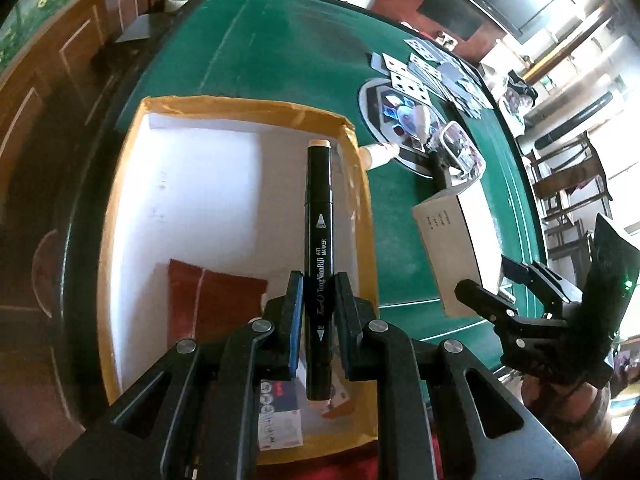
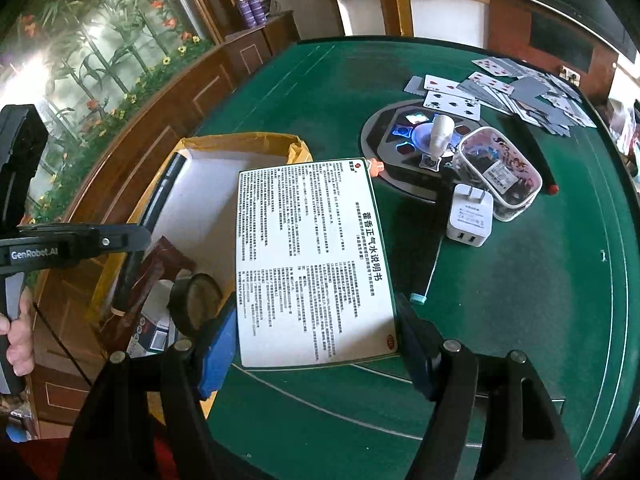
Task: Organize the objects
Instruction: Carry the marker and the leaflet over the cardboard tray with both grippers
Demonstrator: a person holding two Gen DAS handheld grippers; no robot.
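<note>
My left gripper [image 1: 318, 294] is shut on a black art marker [image 1: 319, 216] and holds it above the open cardboard box [image 1: 132, 140], near its right wall. The box holds a red packet [image 1: 212, 300] and a small printed carton [image 1: 280, 416]. My right gripper [image 2: 316, 344] is shut on a flat white box with printed text [image 2: 308, 260] and holds it above the green table just right of the cardboard box [image 2: 240, 140]. In the right wrist view the marker [image 2: 160, 196] and a roll of black tape [image 2: 196, 304] show over the box.
On the green table [image 2: 520, 300] lie a white charger plug [image 2: 470, 214], a clear pouch [image 2: 500, 172], a round grey disc with a white bulb [image 2: 400, 136], scattered playing cards [image 2: 520, 92] and a thin teal-tipped stick [image 2: 430, 272]. A wooden cabinet [image 2: 160, 92] runs along the left.
</note>
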